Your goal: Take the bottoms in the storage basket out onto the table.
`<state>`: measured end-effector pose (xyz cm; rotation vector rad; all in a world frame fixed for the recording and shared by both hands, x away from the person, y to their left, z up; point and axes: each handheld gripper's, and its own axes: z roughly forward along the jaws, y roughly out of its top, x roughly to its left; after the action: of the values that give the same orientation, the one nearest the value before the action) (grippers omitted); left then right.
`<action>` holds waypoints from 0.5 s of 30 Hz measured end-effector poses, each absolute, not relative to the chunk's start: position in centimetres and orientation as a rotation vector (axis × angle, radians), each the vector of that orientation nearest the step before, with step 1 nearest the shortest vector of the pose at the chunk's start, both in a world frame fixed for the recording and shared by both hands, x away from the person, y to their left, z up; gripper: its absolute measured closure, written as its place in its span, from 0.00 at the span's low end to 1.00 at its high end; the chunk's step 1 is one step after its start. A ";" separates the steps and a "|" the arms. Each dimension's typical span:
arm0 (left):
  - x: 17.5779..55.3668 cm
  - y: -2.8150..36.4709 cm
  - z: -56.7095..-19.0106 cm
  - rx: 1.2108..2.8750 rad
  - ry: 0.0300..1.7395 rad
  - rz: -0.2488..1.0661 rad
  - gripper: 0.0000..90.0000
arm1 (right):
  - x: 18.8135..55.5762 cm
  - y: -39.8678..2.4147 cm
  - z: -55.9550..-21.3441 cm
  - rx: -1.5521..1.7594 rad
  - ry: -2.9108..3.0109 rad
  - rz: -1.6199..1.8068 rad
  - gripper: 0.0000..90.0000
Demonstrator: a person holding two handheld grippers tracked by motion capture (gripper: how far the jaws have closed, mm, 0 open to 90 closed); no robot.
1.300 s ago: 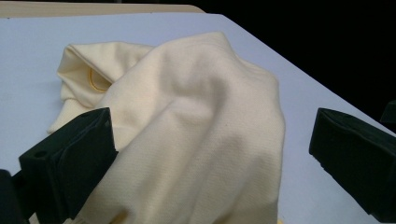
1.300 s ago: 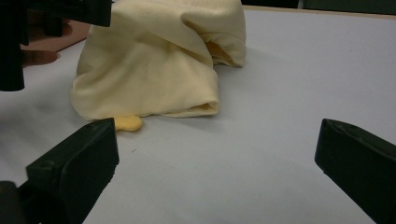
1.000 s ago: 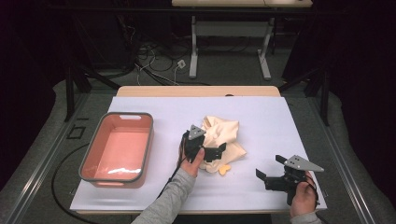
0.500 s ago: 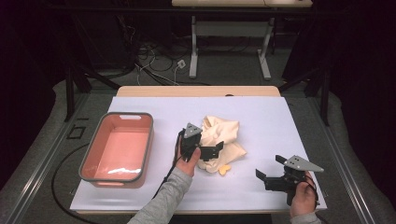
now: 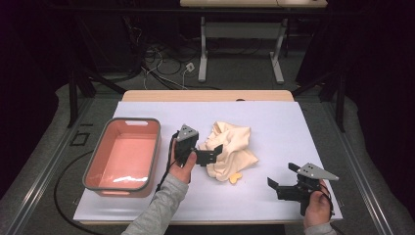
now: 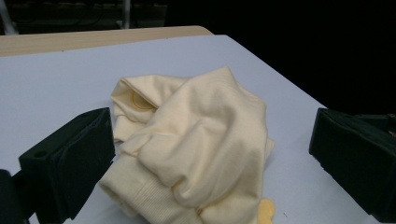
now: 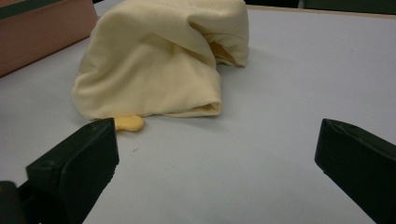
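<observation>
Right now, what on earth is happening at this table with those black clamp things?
A person holds a two-jaw gripper in each hand. The left gripper is at a crumpled cream garment mid-table, jaws open around its edge, nothing pinched yet. The right gripper hovers open over the white table cover, apart from the cloth. A pink tub sits at the left.
</observation>
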<state>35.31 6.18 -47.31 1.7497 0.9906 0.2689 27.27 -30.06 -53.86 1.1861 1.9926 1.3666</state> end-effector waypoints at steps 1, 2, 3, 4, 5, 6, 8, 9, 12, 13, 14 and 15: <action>35.2 6.9 -47.0 1.747 0.998 0.278 0.00 | 27.2 -30.0 -53.9 1.196 1.995 1.367 0.00; 35.2 6.9 -47.0 1.747 0.998 0.278 0.00 | 27.2 -30.0 -53.9 1.196 1.995 1.367 0.00; 35.2 7.2 -46.9 1.747 1.002 0.283 0.00 | 27.3 -30.0 -53.9 1.195 1.993 1.370 0.00; 35.2 7.6 -46.7 1.752 0.999 0.293 0.00 | 27.3 -30.0 -53.9 1.195 1.993 1.370 0.00; 35.1 8.0 -46.5 1.743 1.010 0.293 0.00 | 27.3 -30.0 -53.9 1.197 1.993 1.371 0.00; 35.0 8.6 -46.3 1.737 1.013 0.305 0.00 | 27.3 -30.0 -53.9 1.196 1.993 1.371 0.00; 34.9 9.0 -46.2 1.731 1.019 0.309 0.00 | 27.3 -30.0 -53.9 1.196 1.992 1.371 0.00; 34.8 9.6 -46.0 1.724 1.020 0.318 0.00 | 27.2 -30.0 -53.9 1.199 1.993 1.373 0.00; 34.7 10.2 -45.8 1.719 1.028 0.320 0.00 | 27.2 -30.0 -53.9 1.198 1.993 1.370 0.00; 34.7 10.5 -45.8 1.715 1.032 0.323 0.00 | 27.2 -30.0 -53.9 1.198 1.993 1.370 0.00; 34.6 10.8 -45.7 1.713 1.035 0.328 0.00 | 27.2 -30.0 -53.9 1.198 1.993 1.370 0.00; 34.5 11.2 -45.6 1.713 1.039 0.328 0.00 | 27.2 -30.0 -53.9 1.197 1.993 1.370 0.00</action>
<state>34.52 11.18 -45.63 1.7126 1.0386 0.3275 27.21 -29.97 -53.89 1.1973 1.9931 1.3704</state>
